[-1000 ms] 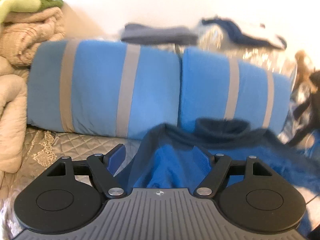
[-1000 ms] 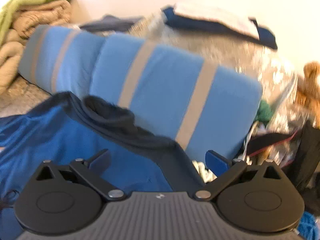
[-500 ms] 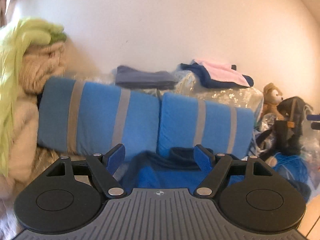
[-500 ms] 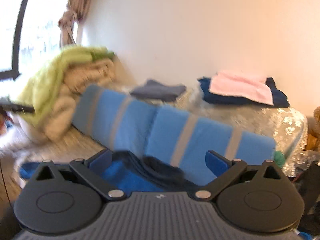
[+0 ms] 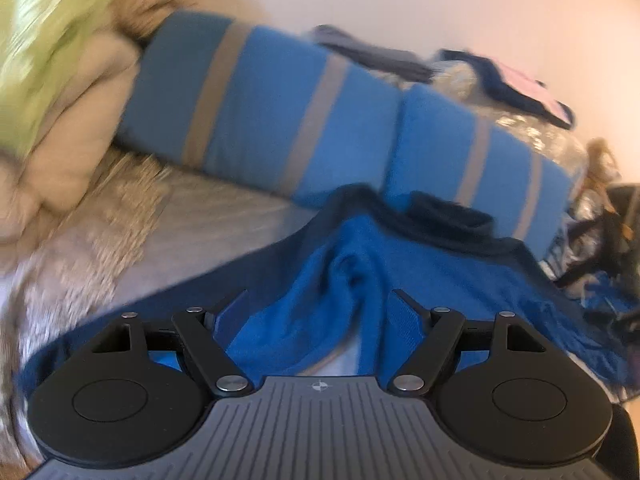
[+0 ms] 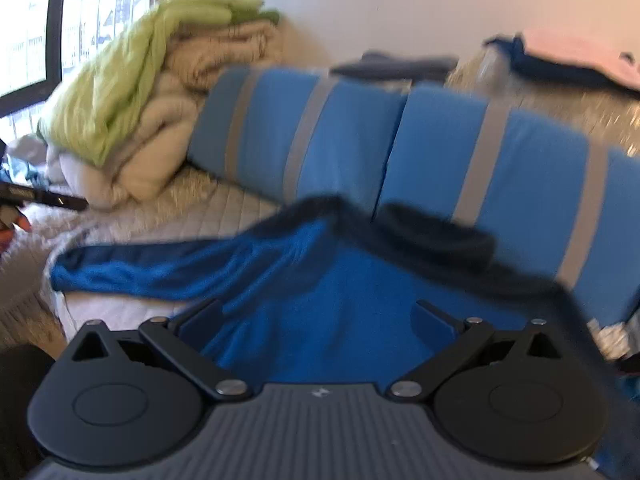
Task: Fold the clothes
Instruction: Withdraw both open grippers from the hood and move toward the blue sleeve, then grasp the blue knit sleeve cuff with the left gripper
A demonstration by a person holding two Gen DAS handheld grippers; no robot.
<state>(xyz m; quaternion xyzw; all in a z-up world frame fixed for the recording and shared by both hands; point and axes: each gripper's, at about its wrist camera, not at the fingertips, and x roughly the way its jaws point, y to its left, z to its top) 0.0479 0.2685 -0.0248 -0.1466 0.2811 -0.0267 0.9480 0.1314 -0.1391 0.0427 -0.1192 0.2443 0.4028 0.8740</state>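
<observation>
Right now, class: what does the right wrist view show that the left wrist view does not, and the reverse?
Only the right wrist view shows the window and the blue garment's sleeve stretched out flat. Only the left wrist view shows the dark clutter at the bed's far end. Both share the striped blue pillows, the green blanket and an open tool over the garment.

blue sweater (image 6: pixel 352 292); dark collar; spread rumpled on bed; sleeve outstretched

Motion blur smears the green blanket (image 5: pixel 48 40) and folded clothes (image 6: pixel 560 60) — weave unreadable; the blue garment's (image 6: pixel 340 300) hem sits hidden behind the tongs.
</observation>
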